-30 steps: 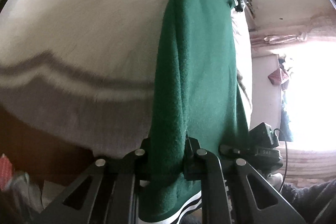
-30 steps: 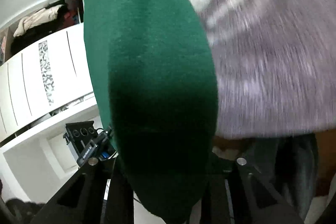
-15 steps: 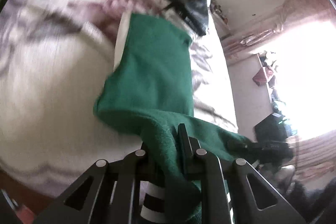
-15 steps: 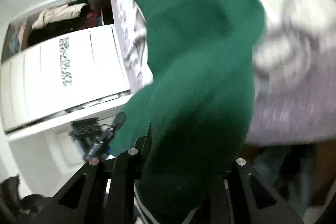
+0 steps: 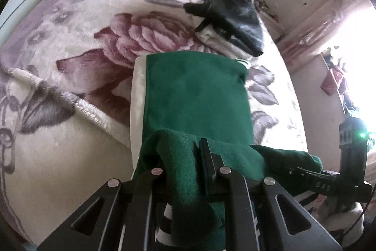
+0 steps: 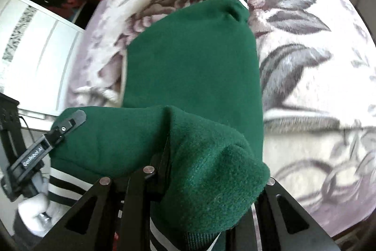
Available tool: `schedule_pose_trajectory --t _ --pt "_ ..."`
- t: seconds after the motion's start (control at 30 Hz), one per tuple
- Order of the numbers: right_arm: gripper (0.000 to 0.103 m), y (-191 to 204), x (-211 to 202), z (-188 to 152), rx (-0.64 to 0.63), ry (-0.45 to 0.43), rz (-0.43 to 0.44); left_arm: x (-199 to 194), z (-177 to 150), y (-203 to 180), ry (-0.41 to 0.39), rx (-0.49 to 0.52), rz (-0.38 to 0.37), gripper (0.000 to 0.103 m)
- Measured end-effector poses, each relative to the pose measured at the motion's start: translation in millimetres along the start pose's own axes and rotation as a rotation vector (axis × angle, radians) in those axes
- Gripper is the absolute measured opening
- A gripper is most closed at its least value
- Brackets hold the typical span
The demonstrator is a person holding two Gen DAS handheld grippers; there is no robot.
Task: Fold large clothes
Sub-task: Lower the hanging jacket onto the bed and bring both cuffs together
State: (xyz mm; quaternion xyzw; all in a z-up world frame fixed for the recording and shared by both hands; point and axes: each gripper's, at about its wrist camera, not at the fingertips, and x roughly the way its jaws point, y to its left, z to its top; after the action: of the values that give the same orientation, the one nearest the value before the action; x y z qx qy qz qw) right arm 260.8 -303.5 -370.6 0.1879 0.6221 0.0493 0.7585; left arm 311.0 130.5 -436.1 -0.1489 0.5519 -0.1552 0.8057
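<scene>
Meanwhile, I had my left gripper (image 5: 185, 171) and right gripper (image 6: 202, 171) each pinching the green sweater (image 5: 195, 95) above the floral blanket (image 5: 77, 58).

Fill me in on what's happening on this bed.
A person is folding a green sweater on the floral blanket. The left hand-held gripper and the right hand-held gripper each clamp its near edge and carry it over the part lying flat. Folded black and cream clothes sit beyond it.
</scene>
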Motion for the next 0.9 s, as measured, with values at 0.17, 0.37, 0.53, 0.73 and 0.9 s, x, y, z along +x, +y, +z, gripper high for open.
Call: schedule_pose_trajectory --t 0.17,0.37,0.53,0.73,0.9 --pt "0.022 -28 57 32 0.063 0.101 0.005 47 26 32 0.145 -0.169 -0.041 0.013" --pt "0.034 -87 71 62 0.343 0.268 0.289 51 48 77 0.244 -0.454 -0.292 0.017" --pt "0.062 -103 54 88 0.419 0.286 0.412 39 61 91 0.211 -0.566 -0.434 0.029" --pt "0.072 -111 41 96 0.492 0.239 0.511 2 77 99 0.019 -0.580 -0.477 0.030" --pt "0.075 -104 3 94 0.399 0.037 0.468 -19 75 65 -0.060 -0.340 -0.200 0.031"
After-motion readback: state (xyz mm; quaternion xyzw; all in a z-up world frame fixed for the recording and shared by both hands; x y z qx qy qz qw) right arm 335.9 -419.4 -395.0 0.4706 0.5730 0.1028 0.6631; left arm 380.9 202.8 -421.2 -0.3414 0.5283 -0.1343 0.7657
